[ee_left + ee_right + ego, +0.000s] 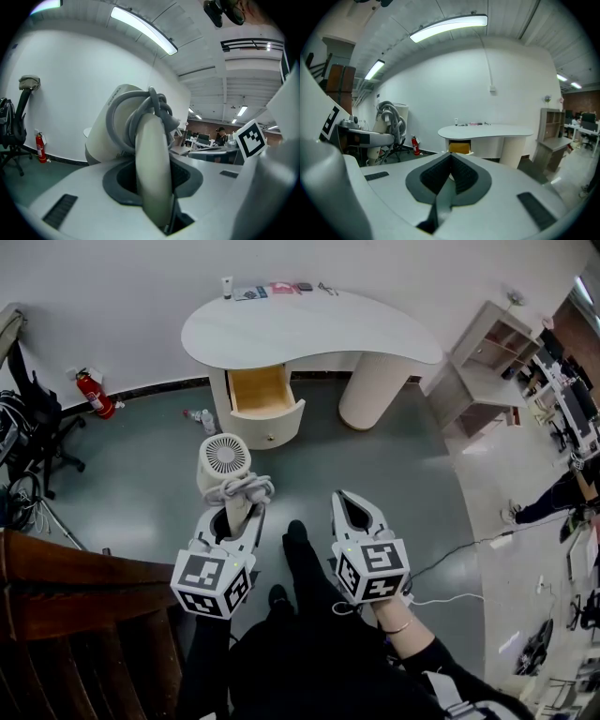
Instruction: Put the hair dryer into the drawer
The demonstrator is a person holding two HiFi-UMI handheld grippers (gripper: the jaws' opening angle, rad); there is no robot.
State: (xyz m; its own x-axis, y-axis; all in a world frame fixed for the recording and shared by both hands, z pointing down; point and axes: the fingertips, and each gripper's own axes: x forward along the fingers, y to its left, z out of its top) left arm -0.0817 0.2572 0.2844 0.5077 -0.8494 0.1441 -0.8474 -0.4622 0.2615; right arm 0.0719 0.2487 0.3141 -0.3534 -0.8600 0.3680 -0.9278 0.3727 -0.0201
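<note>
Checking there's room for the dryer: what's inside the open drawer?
The head view shows only the drawer's bare wooden floor and side walls, with nothing lying on the visible part. Its rear part is covered by the desk top, so that stretch cannot be checked.

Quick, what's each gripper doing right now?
Left gripper: shut on the hair dryer, by its handle.
Right gripper: shut, empty.

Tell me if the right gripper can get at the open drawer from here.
Probably, once the person steps closer: the right gripper is empty with jaws together, the drawer stands open, and bare floor lies between them.
</note>
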